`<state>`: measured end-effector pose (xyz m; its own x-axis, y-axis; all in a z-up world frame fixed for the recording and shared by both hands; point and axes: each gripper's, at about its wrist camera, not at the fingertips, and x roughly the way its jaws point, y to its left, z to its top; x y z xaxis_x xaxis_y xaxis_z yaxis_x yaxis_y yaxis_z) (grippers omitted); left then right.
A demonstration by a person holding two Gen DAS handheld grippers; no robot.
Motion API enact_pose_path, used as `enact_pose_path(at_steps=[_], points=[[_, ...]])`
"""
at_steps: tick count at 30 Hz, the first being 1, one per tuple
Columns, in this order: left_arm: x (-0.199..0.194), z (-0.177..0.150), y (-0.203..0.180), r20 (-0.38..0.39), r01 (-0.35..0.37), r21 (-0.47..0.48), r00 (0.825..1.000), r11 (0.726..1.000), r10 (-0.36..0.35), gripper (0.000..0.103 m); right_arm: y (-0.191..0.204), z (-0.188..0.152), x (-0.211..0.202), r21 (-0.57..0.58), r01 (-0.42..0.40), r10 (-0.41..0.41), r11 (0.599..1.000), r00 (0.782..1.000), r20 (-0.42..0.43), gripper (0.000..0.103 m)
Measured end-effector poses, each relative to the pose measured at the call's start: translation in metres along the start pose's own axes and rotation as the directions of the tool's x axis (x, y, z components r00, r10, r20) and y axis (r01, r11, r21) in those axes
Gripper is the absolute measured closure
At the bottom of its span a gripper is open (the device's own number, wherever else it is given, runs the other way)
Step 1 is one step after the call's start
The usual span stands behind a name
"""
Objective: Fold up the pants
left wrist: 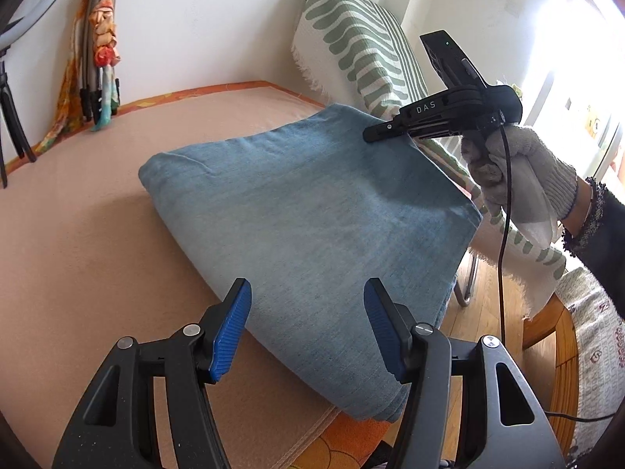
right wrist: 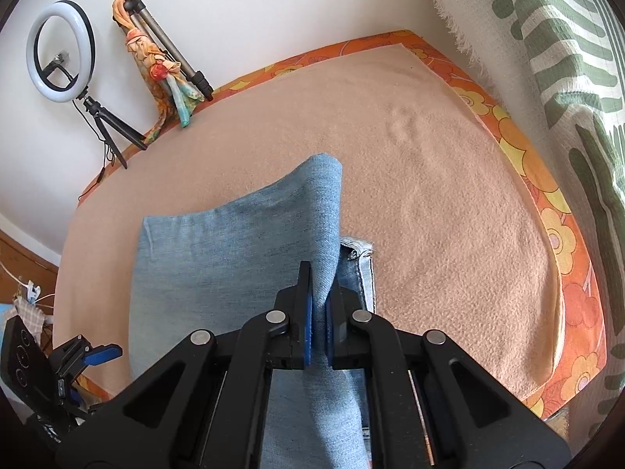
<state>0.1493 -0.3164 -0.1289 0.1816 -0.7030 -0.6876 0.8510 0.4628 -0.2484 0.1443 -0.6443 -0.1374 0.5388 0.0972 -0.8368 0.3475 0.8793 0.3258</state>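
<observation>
covering bed, peach blanket [right wrist: 429, 195], folded pants [left wrist: 312, 211]

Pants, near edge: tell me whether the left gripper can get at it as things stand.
Probably yes. The left gripper is open, and the folded pants lie right ahead between its fingers with nothing between. The right gripper is clamped on the far corner, well away from the near edge.

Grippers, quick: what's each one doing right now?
Left gripper: open, holding nothing, over the jeans.
Right gripper: shut on a fold of the jeans.
</observation>
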Motion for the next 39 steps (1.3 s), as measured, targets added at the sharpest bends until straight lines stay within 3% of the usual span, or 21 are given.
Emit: enact_pose_path(at_steps=[5, 9, 12, 13, 14, 16, 21, 27, 37, 39], points=[[-0.004, 0.002, 0.009, 0.009, -0.001, -0.070, 1.000, 0.998, 0.001, 0.044, 0.000, -0.002, 0.020, -0.056, 0.032, -0.033, 0.998, 0.999, -0.016, 0.096], [-0.007, 0.006, 0.025, 0.022, 0.001, -0.171, 1.000, 0.985, 0.003, 0.044, -0.008, -0.003, 0.022, -0.062, 0.003, -0.003, 0.998, 1.000, -0.009, 0.095], [-0.005, 0.009, 0.039, 0.022, 0.021, -0.246, 1.000, 0.969, -0.016, 0.044, -0.010, -0.006, 0.020, -0.086, -0.007, 0.006, 0.996, 1.000, -0.010, 0.087], [-0.004, 0.010, 0.043, 0.019, 0.028, -0.268, 1.000, 0.963, -0.023, 0.043, -0.011, -0.007, 0.020, -0.097, -0.007, 0.006, 0.995, 1.000, -0.014, 0.081], [-0.002, 0.011, 0.046, 0.016, 0.038, -0.288, 0.999, 0.957, -0.035, 0.043, -0.012, -0.008, 0.019, -0.103, 0.013, -0.015, 0.995, 1.000, -0.012, 0.062], [0.002, 0.012, 0.053, 0.015, 0.062, -0.336, 0.998, 0.940, -0.061, 0.042, -0.017, -0.011, 0.015, -0.108, 0.081, -0.080, 0.991, 0.997, 0.010, 0.037], [0.018, 0.014, 0.068, 0.006, 0.099, -0.423, 0.994, 0.901, -0.106, 0.042, -0.042, -0.018, 0.011, -0.046, -0.072, 0.071, 0.996, 0.997, -0.030, 0.036], [0.039, 0.014, 0.076, -0.007, 0.121, -0.476, 0.990, 0.871, -0.142, 0.042, -0.060, -0.035, 0.021, 0.004, -0.255, 0.255, 0.967, 0.965, -0.061, 0.036], [0.059, 0.020, 0.075, 0.003, 0.143, -0.494, 0.987, 0.857, -0.162, 0.042, -0.063, -0.048, 0.042, 0.046, -0.426, 0.428, 0.903, 0.902, -0.054, 0.034], [0.062, 0.023, 0.073, 0.006, 0.143, -0.483, 0.987, 0.864, -0.160, 0.042, -0.065, -0.049, 0.044, 0.076, -0.440, 0.444, 0.895, 0.895, -0.042, 0.042]])
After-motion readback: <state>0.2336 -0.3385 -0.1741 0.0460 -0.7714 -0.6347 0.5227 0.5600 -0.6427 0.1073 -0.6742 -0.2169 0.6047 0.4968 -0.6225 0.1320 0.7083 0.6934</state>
